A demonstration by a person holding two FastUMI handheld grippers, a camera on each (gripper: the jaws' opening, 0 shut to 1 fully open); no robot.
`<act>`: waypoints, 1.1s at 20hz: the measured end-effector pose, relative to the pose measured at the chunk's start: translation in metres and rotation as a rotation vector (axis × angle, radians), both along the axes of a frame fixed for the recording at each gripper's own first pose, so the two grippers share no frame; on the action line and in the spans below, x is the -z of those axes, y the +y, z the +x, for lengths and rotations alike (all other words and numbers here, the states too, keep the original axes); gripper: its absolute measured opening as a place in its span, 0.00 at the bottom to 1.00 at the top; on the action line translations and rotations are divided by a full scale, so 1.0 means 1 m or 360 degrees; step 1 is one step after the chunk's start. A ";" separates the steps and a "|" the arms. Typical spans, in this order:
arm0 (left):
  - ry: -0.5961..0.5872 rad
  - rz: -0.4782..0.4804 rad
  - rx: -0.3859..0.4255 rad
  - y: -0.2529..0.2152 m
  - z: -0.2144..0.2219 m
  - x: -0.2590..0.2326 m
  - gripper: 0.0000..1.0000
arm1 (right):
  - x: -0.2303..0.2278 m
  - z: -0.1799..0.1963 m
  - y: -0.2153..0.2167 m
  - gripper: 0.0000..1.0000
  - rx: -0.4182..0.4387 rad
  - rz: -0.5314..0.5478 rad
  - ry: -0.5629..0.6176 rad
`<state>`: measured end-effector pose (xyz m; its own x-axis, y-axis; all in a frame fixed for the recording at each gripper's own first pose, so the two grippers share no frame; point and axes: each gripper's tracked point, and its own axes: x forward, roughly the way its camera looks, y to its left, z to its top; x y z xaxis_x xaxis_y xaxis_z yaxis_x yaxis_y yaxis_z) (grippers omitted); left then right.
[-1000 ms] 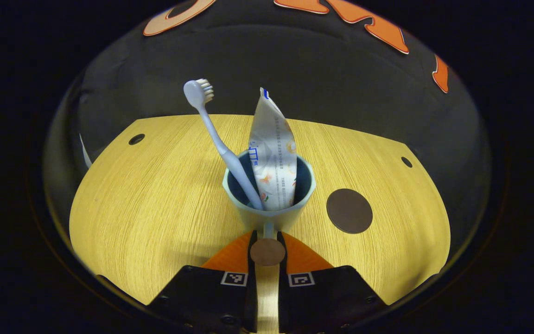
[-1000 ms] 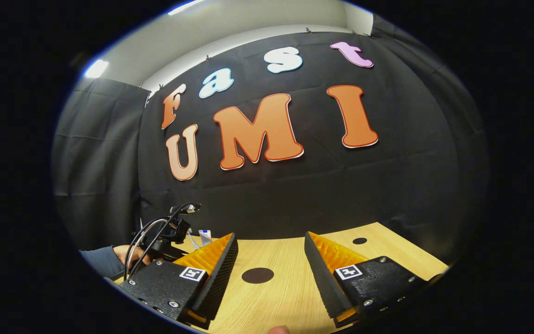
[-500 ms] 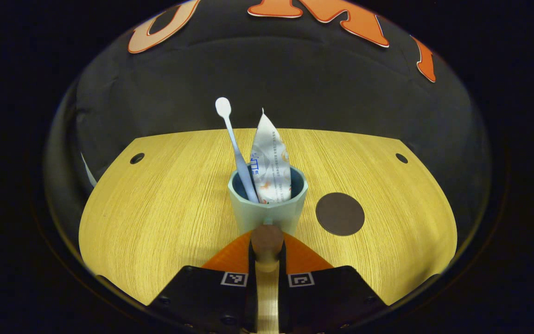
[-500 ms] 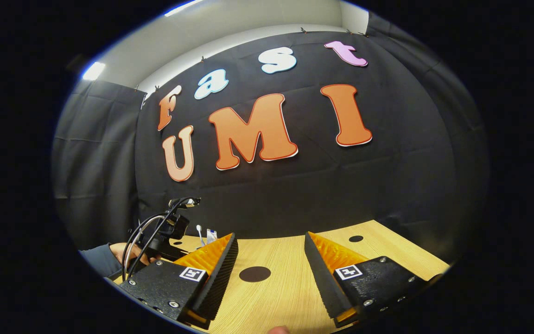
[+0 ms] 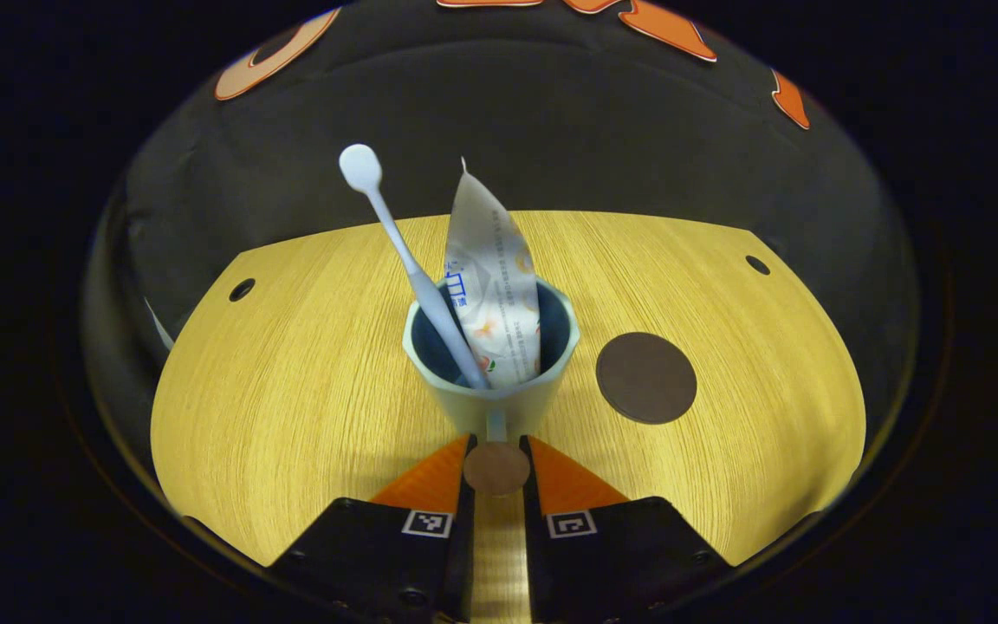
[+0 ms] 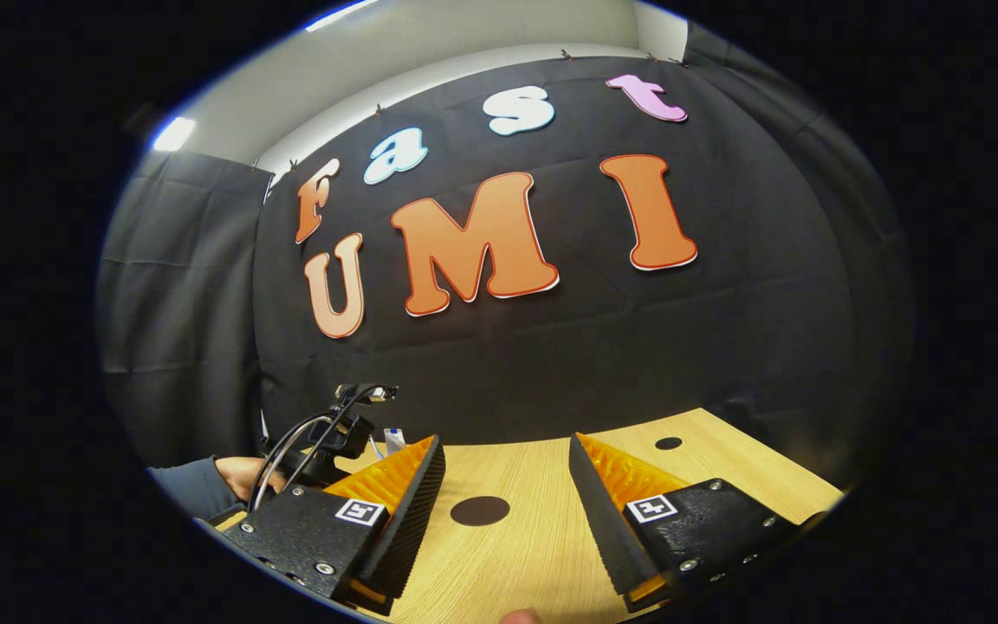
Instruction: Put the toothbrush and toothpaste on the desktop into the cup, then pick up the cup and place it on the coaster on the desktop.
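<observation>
On the desk [image 5: 291,416] the cup [image 5: 489,381], holding brush [image 5: 395,234] and paste [image 5: 490,286], sits just left of the coaster [image 5: 646,378]; the left gripper [image 5: 496,468] pinches its handle, so it could swing or tip; the right gripper [image 6: 506,494] gapes empty

desktop [image 5: 291,390]: light wood | coaster [image 5: 646,378] lies flat on it

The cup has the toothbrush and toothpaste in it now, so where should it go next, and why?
Probably a short carry to the right. The left tongs are shut on the cup's handle, and the toothbrush and toothpaste already stand inside the cup. The coaster lies bare on the desk just right of the cup.
</observation>
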<state>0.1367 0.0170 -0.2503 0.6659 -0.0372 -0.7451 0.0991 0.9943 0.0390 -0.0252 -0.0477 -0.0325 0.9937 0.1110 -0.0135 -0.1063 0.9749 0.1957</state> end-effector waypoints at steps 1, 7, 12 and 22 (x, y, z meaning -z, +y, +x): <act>0.0006 -0.0012 -0.0014 0.000 0.003 0.005 0.25 | 0.001 0.000 0.000 0.86 0.0001 -0.0002 0.0005; -0.0003 -0.0056 -0.0039 -0.002 0.001 0.011 0.16 | 0.007 0.000 -0.002 0.86 0.0013 0.0010 0.0025; -0.0094 -0.0058 -0.0034 0.004 -0.007 -0.004 0.16 | 0.009 0.000 -0.001 0.86 0.0008 0.0033 0.0034; 0.0016 0.0006 0.0000 0.008 0.000 -0.004 0.25 | 0.011 -0.002 0.002 0.86 -0.0002 0.0023 0.0039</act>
